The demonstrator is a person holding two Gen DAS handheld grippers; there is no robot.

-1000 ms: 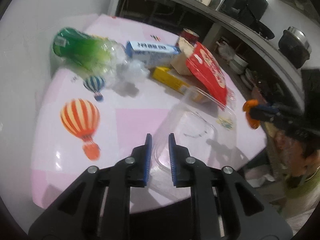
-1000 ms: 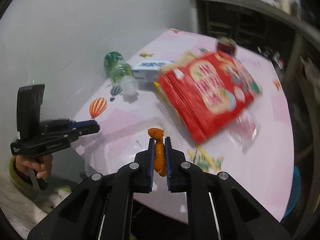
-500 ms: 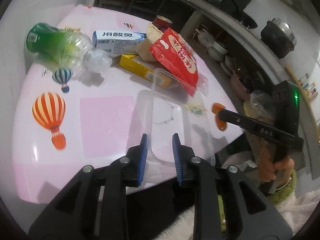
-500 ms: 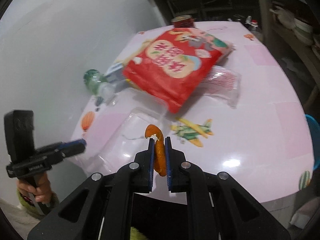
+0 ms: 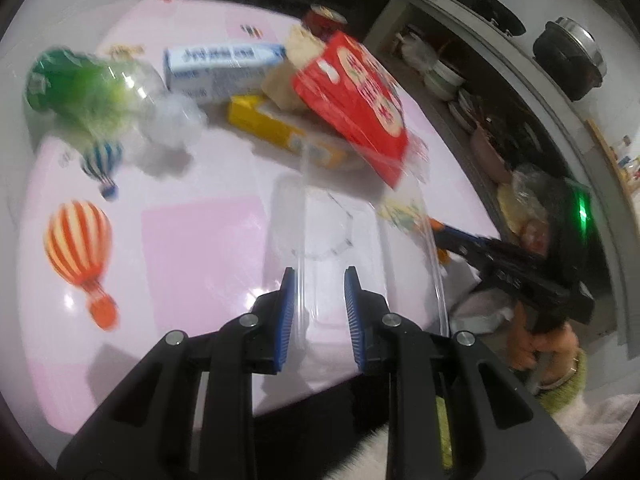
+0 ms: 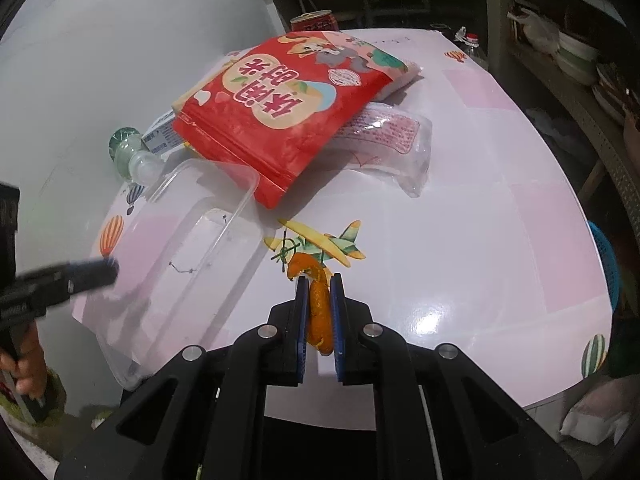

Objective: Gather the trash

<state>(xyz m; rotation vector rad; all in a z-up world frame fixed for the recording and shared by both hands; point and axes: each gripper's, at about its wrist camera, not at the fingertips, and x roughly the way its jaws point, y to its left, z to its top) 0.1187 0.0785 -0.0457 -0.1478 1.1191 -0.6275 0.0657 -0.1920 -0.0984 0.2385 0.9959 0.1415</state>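
A clear plastic container lies at the near edge of the pink table and hangs over it a little. My left gripper straddles its near wall. The thin rim runs close to the left pad, a gap shows on the other side, and the pads do not press. My right gripper is shut on a curl of orange peel just above the table, right of the container. From the left wrist it shows at the container's right side. The left gripper reaches in from the left.
Behind the container lie a red snack bag, a yellow box, a blue-white box, a green bottle, a red can and a clear wrapper. A blue basket stands past the table's right edge.
The left jaws have widened and now straddle the container's wall. The right gripper has sunk toward the table and rolled, still with the peel.
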